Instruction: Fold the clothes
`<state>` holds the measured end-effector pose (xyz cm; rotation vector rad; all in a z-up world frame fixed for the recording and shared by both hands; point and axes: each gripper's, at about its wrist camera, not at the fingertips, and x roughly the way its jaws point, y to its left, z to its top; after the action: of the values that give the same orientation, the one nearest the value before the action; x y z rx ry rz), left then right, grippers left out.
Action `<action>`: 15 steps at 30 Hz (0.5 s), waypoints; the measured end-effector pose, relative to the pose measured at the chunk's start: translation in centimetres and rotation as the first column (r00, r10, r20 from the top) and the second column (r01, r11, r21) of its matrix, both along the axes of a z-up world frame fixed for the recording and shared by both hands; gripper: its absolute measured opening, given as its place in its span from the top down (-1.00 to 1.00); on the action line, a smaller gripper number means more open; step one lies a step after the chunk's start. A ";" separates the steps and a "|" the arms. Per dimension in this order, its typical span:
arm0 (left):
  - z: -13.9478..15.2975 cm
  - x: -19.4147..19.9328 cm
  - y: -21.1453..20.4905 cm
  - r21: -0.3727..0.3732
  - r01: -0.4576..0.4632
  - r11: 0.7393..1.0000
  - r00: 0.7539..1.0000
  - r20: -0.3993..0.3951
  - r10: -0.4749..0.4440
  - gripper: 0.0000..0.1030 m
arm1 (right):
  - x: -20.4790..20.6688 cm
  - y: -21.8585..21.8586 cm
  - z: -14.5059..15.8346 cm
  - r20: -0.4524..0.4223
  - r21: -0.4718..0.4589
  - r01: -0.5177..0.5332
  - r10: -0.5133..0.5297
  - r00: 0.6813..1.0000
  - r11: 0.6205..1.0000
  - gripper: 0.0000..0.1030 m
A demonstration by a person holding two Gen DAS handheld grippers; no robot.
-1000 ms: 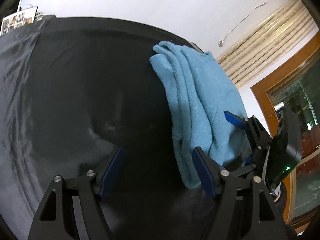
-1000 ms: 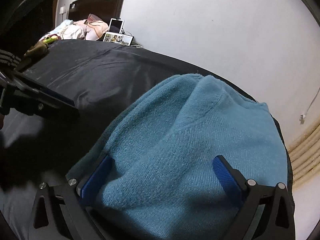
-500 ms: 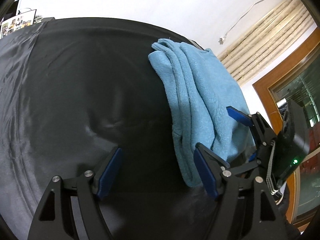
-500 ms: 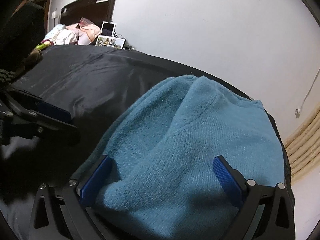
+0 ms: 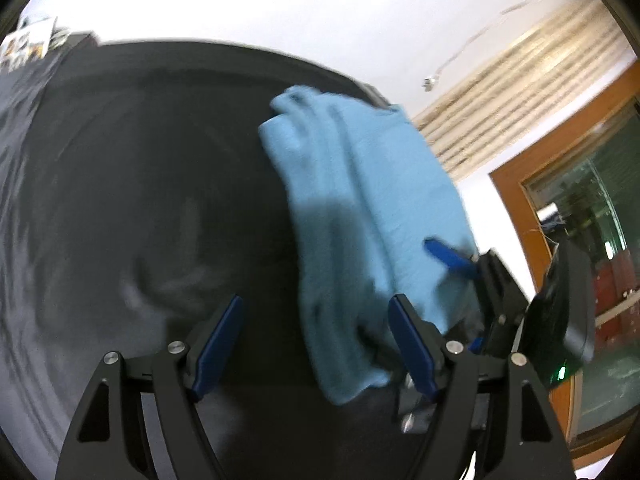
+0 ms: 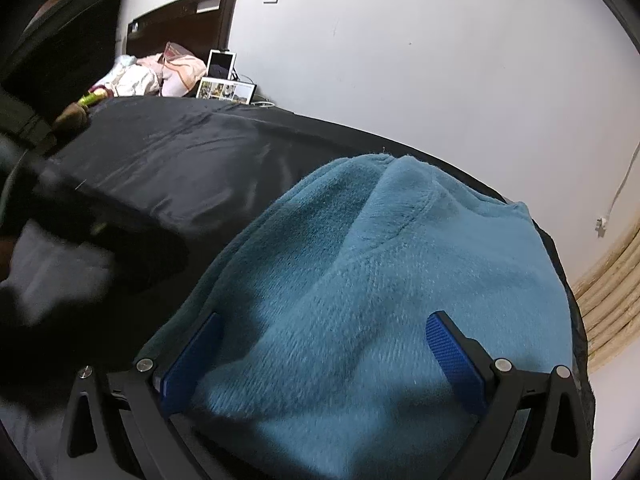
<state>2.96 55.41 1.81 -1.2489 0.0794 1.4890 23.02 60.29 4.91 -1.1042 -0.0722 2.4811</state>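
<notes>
Nearest in the left wrist view, the left gripper [image 5: 316,340] tilts down toward the black bed cover [image 5: 140,200], its blue fingers [image 5: 218,338] spread wide with only dark fabric between them; it holds nothing. The picture is blurred. Just right of its right finger lies the blue fleece garment [image 5: 360,208], folded into a long strip running away toward the bed's far edge. The right gripper [image 5: 452,258] shows at the garment's right side, one blue finger lying over the fleece.

In the right wrist view, the right gripper [image 6: 324,356] also points downward, its fingers [image 6: 454,354] wide apart and straddling the fleece [image 6: 400,272], which fills the gap between them; the pads are not pressing on it. Beyond the garment stretches the black cover [image 6: 192,168], then a framed photo collage [image 6: 228,91], a heap of pale clothes [image 6: 140,76] and a dark headboard [image 6: 180,20] against the white wall [image 6: 400,60]
</notes>
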 end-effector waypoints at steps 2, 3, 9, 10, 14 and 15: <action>0.9 0.3 1.5 0.020 0.030 0.999 1.000 -0.003 -0.030 -0.52 | 1.1 -0.1 0.7 -0.025 -0.021 -0.005 0.005 1.000 1.000 -1.00; 1.1 0.3 2.3 0.025 0.038 0.999 0.999 0.007 -0.038 -0.52 | 1.6 -0.1 0.8 -0.028 -0.032 -0.008 0.007 1.000 0.999 -1.00; 0.5 -1.6 6.7 0.019 0.023 1.000 0.993 0.117 -0.025 -0.52 | 2.8 -0.1 0.3 -0.015 -0.043 -0.019 0.018 1.000 0.999 -1.00; 0.2 -2.0 7.3 0.015 0.012 1.000 0.990 0.137 -0.014 -0.52 | 2.9 -0.1 0.3 -0.018 -0.044 -0.020 0.020 1.000 0.999 -1.00; -0.7 -3.4 9.1 -0.014 -0.016 1.000 0.983 0.181 0.018 -0.53 | 3.2 0.1 -0.1 -0.036 -0.046 -0.029 0.027 0.999 0.999 -1.00; -0.8 -3.6 9.4 -0.027 -0.020 0.999 0.985 0.170 0.024 -0.53 | 3.2 0.1 -0.2 -0.041 -0.043 -0.031 0.029 0.999 0.999 -1.00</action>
<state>-0.64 64.85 0.98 -1.3969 -0.0291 1.3980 26.24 60.38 4.72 -1.0780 -0.0237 2.5418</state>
